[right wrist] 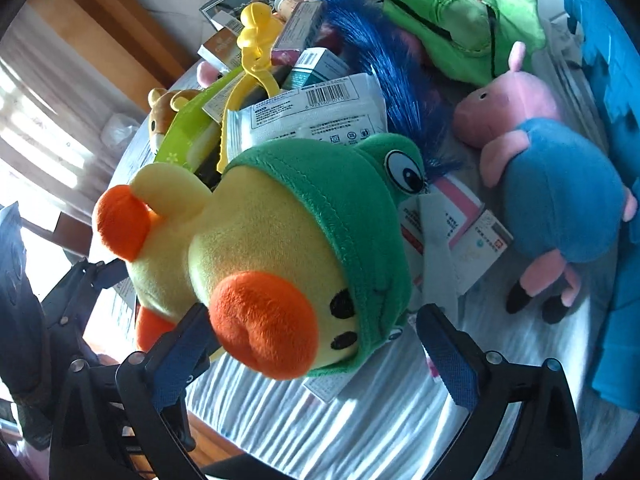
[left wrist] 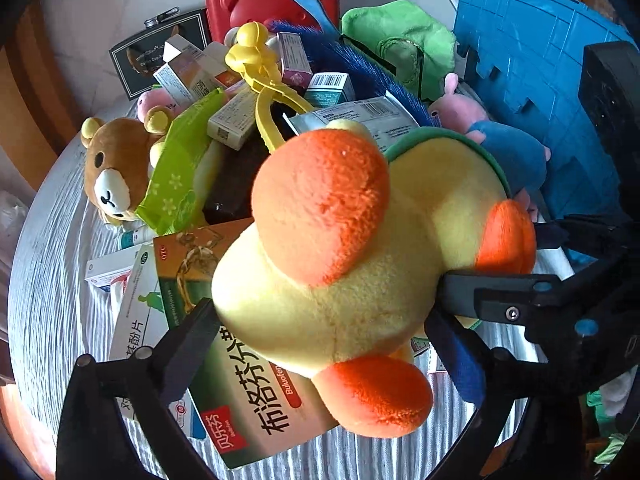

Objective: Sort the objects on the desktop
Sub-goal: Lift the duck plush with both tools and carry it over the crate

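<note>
The duck toy (left wrist: 360,248) is held above the table (left wrist: 52,280), over a medicine box (left wrist: 256,392). The left claw (left wrist: 320,332) pinches its yellow body between both fingers. The right claw (right wrist: 316,344) sits spread around the duck's head, with the left pad touching the beak; whether the right pad touches cannot be told. A blue crate (left wrist: 540,80) stands at the table's right edge; its contents are not visible. A red case (left wrist: 272,0) sits shut at the far edge. Between them lie small boxes (left wrist: 232,120), a bear toy (left wrist: 116,168), a pig toy (right wrist: 552,184), a green plush (right wrist: 460,12) and yellow tongs (left wrist: 264,80). The table carries a pale striped cloth; wooden trim and a bright window appear beyond.
</note>
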